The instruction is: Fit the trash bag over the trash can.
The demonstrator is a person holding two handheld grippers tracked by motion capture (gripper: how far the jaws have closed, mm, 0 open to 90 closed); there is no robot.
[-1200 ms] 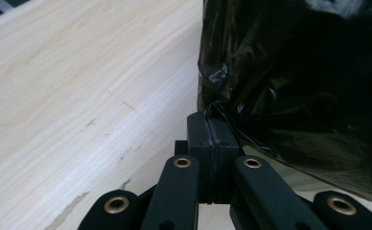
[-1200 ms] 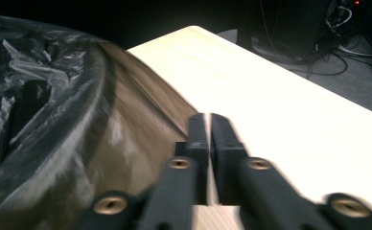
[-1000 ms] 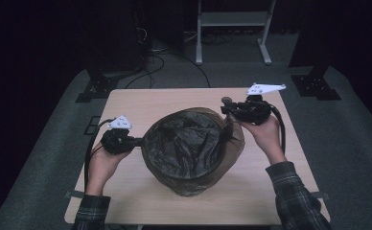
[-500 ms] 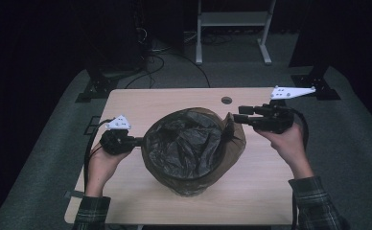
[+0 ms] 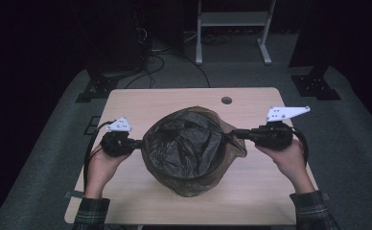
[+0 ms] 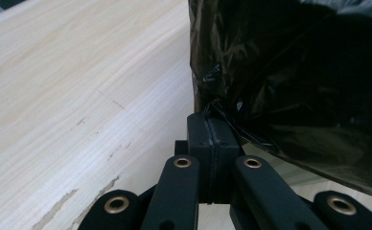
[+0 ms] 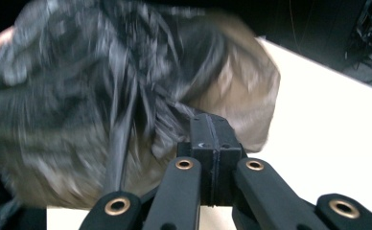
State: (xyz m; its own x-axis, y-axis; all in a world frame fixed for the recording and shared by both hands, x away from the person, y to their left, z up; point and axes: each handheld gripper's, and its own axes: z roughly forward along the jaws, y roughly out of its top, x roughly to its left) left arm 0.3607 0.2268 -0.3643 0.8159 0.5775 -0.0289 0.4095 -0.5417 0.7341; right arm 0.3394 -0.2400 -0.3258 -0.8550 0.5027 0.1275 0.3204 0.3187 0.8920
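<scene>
A dark, thin plastic bag (image 5: 189,143) stands in a round shape with its mouth open upward in the middle of the wooden table (image 5: 141,105). My left gripper (image 5: 140,143) is at the bag's left rim. In the left gripper view its jaws (image 6: 212,129) are shut on a pinch of the bag's film (image 6: 294,72). My right gripper (image 5: 237,134) is at the bag's right side, where the film is drawn out into a corner. In the blurred right gripper view the jaws (image 7: 212,129) are shut, with folds of the bag (image 7: 102,96) running into them.
A small round hole (image 5: 226,100) is in the table top, behind the bag and to its right. Beyond the far edge, a metal stand (image 5: 232,19) and loose cables (image 5: 150,48) rest on the dark floor. Bare wood lies on all sides of the bag.
My right gripper has moved from the bag's far-right rim out to the right and toward me, pulling that side of the bag into a corner. The left gripper has stayed put.
</scene>
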